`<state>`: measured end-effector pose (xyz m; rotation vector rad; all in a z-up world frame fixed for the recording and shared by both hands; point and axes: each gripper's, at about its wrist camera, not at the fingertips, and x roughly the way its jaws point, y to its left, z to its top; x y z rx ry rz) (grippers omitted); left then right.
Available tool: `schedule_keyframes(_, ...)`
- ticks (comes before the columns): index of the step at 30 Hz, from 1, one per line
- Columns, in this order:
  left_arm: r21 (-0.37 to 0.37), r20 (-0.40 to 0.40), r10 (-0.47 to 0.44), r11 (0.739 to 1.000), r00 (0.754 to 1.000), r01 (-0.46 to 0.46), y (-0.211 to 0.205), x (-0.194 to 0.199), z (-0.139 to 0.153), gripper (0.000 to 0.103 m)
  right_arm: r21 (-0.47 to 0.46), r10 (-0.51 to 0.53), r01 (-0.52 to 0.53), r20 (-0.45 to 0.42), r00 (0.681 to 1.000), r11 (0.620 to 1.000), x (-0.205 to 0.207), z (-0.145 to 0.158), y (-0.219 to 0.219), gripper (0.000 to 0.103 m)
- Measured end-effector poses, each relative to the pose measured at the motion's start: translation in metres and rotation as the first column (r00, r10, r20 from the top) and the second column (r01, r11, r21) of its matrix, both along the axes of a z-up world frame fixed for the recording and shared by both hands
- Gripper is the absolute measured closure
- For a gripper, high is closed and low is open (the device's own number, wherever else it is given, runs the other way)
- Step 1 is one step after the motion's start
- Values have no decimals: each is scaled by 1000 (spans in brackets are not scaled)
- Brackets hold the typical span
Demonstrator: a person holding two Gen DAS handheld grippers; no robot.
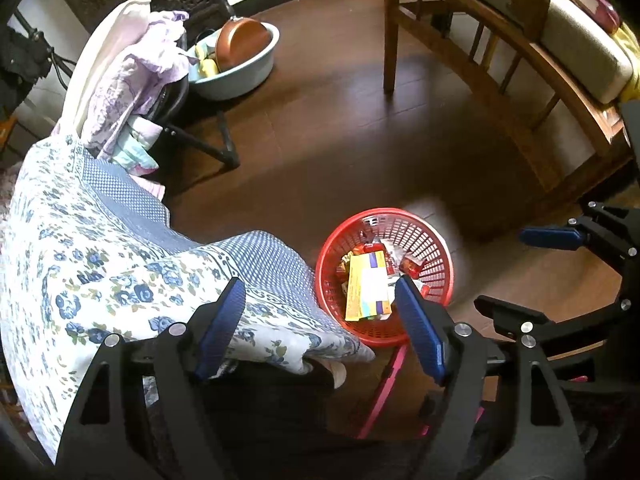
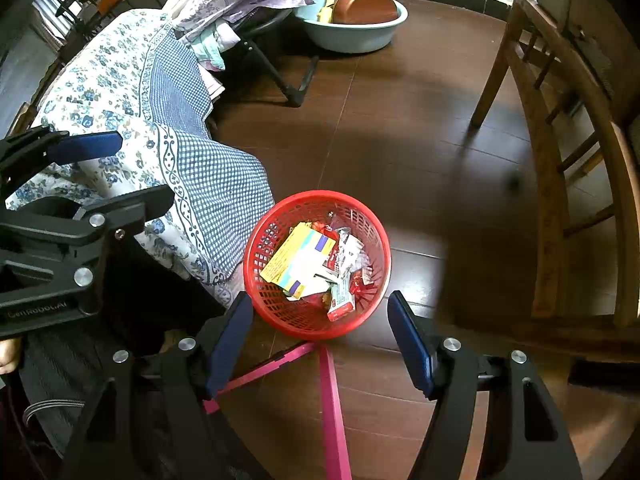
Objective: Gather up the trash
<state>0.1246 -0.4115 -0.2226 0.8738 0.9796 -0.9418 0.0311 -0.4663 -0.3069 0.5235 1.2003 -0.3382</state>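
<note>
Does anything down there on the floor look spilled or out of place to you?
Nothing looks spilled. The red basket stands upright on the wooden floor with the yellow box and wrappers inside it. The flowered blanket droops beside its rim; contact is unclear.

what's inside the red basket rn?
The red basket holds a yellow-and-white box lying on top, with red wrappers and a small red-and-white packet beside it. Whatever lies under the box, and the basket's bottom, are covered.
</note>
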Motion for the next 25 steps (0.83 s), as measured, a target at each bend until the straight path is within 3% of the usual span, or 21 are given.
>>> schedule_keyframes(25,-6,-9,18,1000,1000,-18,1,3,1,28,1,0,0,2,1000,1000,0,0,-1,34)
